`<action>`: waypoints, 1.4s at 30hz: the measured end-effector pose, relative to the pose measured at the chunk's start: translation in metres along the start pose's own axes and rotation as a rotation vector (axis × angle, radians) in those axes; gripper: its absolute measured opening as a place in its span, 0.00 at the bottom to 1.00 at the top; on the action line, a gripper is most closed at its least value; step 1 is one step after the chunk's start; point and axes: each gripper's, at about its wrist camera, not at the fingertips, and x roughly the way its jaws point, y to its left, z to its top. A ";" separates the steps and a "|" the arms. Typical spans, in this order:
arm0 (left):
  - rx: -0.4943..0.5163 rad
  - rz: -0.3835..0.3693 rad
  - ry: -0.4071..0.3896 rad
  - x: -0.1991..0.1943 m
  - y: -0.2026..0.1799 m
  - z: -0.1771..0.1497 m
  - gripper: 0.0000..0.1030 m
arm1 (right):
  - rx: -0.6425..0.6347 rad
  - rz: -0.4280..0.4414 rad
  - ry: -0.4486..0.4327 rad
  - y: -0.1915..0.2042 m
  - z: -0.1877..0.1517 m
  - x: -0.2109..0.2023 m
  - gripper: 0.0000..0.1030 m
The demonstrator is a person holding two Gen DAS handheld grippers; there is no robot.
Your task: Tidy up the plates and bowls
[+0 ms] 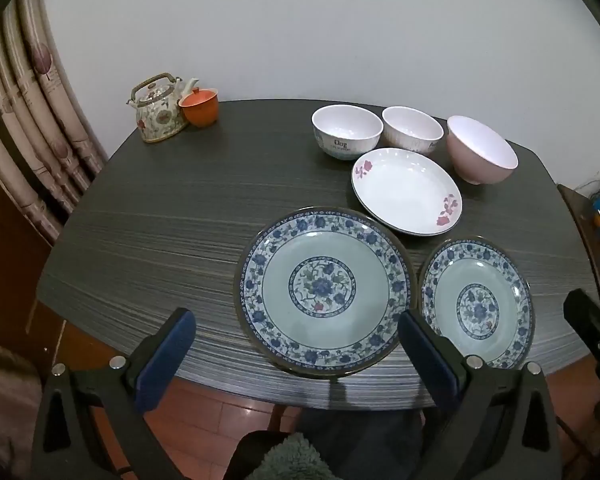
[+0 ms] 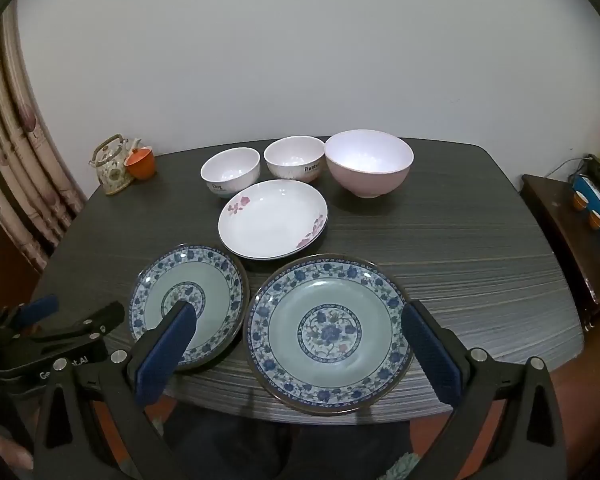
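Note:
Two blue-patterned plates lie at the table's near edge: the left one and the right one. A white plate with pink flowers lies behind them. Behind it stand two white bowls, the left and the middle, and a larger pink bowl. My left gripper is open and empty over the near edge, before the left plate. My right gripper is open and empty over the right plate's near side.
A dark wood-grain table holds everything. A floral teapot and an orange lidded cup stand at the far left corner. Curtains hang at the left. A side cabinet stands at the right.

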 end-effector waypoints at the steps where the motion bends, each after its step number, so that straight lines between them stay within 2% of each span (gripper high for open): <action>1: -0.001 0.000 0.001 0.000 0.001 0.000 1.00 | -0.001 -0.001 -0.001 0.000 0.000 0.000 0.98; 5: -0.003 0.008 -0.015 0.001 0.001 -0.001 1.00 | 0.000 -0.003 0.004 0.001 -0.001 0.001 0.98; 38: -0.001 0.008 0.014 0.001 -0.003 -0.003 1.00 | -0.007 -0.005 0.014 0.002 0.001 0.000 0.98; 42: -0.008 -0.010 -0.002 0.004 -0.002 -0.003 1.00 | -0.008 -0.006 0.013 0.002 0.001 0.000 0.98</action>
